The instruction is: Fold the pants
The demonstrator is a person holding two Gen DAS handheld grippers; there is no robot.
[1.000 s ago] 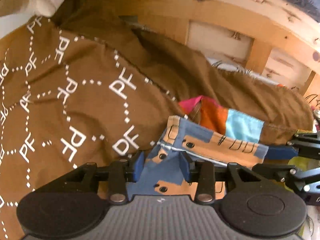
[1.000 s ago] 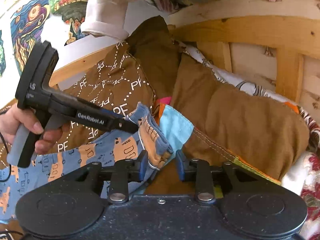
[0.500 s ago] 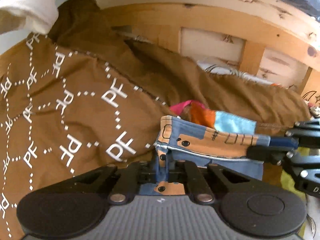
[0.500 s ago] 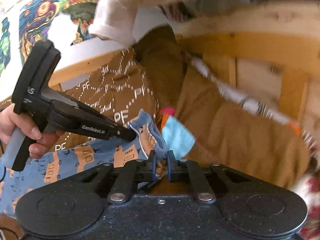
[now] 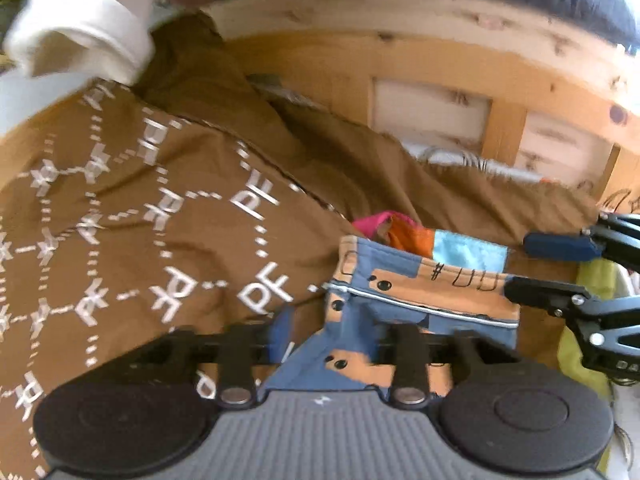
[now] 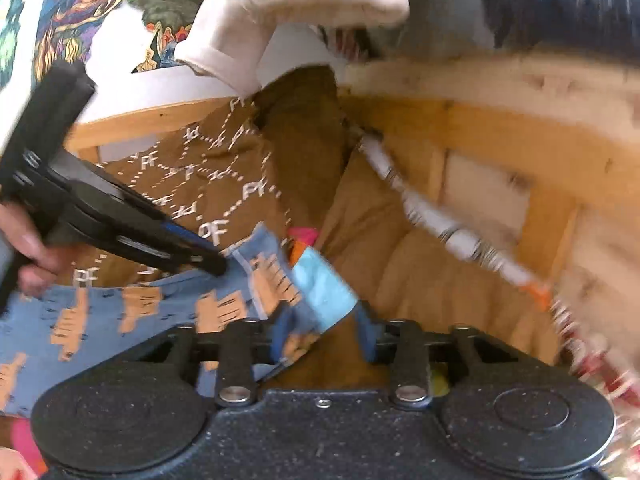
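The pants [image 5: 424, 300] are blue with orange patches and lie on a brown quilt printed with "PF" [image 5: 132, 232]. They also show in the right wrist view [image 6: 132, 312]. My left gripper [image 5: 332, 332] is open, its jaws apart with the pants' edge lying between them. My right gripper [image 6: 324, 334] is open too, with the pants' hem corner and a light-blue patch [image 6: 324, 292] between its blue pads. In the left wrist view the right gripper's fingers [image 5: 560, 268] stand apart at the pants' right end.
A wooden slatted bed frame [image 5: 432, 76] runs behind the quilt. A white garment [image 6: 288, 8] hangs over it at the top left. A colourful poster [image 6: 80, 4] is on the wall. Floral bedding [image 6: 600, 360] lies at the right.
Both grippers closed on the pants' edge half a second ago and have now opened again. The pants' edge rests on the quilt.
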